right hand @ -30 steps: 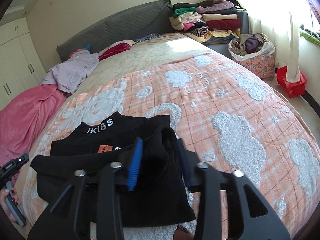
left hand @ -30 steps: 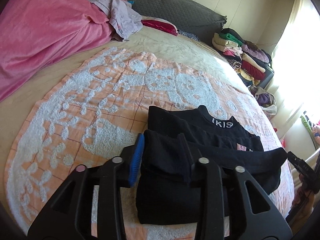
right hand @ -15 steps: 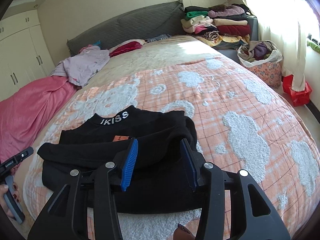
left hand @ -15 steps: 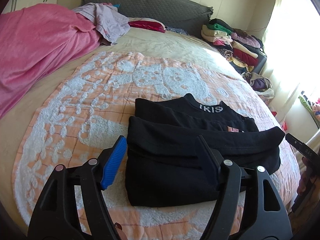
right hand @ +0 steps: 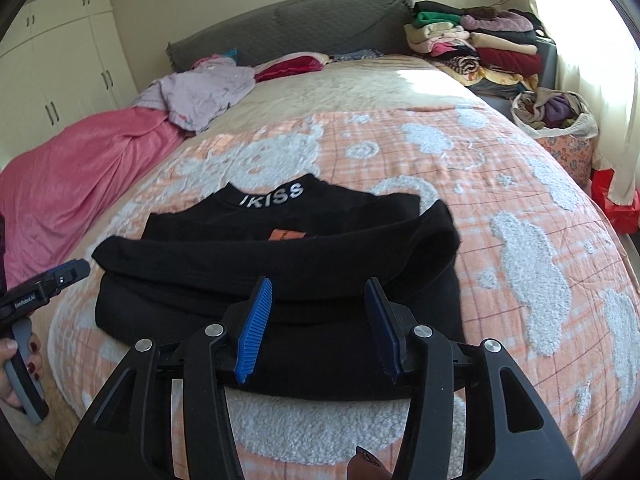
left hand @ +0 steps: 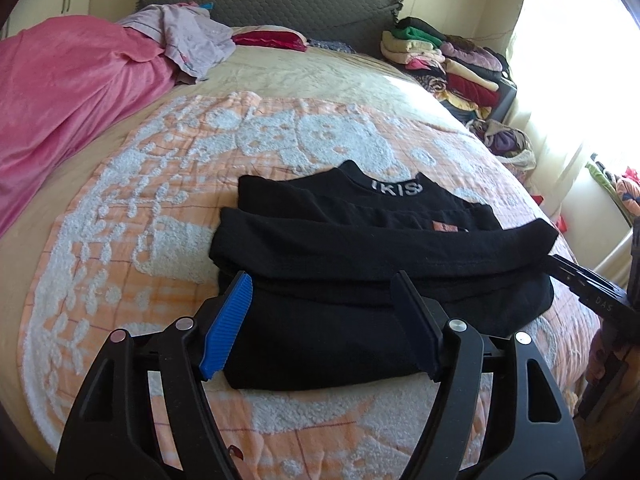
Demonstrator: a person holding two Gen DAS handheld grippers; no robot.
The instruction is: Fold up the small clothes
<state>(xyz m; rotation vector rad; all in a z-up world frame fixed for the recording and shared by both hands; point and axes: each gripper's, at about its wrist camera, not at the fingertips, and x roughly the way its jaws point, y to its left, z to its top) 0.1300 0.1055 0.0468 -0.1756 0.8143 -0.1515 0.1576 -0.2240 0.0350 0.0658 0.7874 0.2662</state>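
Note:
A black long-sleeved top with white collar lettering lies flat on the orange and white bedspread, its sleeves folded across the body. It also shows in the right wrist view. My left gripper is open and empty, just above the top's near left edge. My right gripper is open and empty, above the top's near right edge. Each gripper shows at the edge of the other's view: the right one and the left one.
A pink blanket and a lilac garment lie at the bed's far left. A stack of folded clothes and a laundry basket stand beside the bed at the right. A grey headboard is behind.
Both grippers have let go of the black top, opened, and drawn back towards me. The folded sleeve now lies flat across the top.

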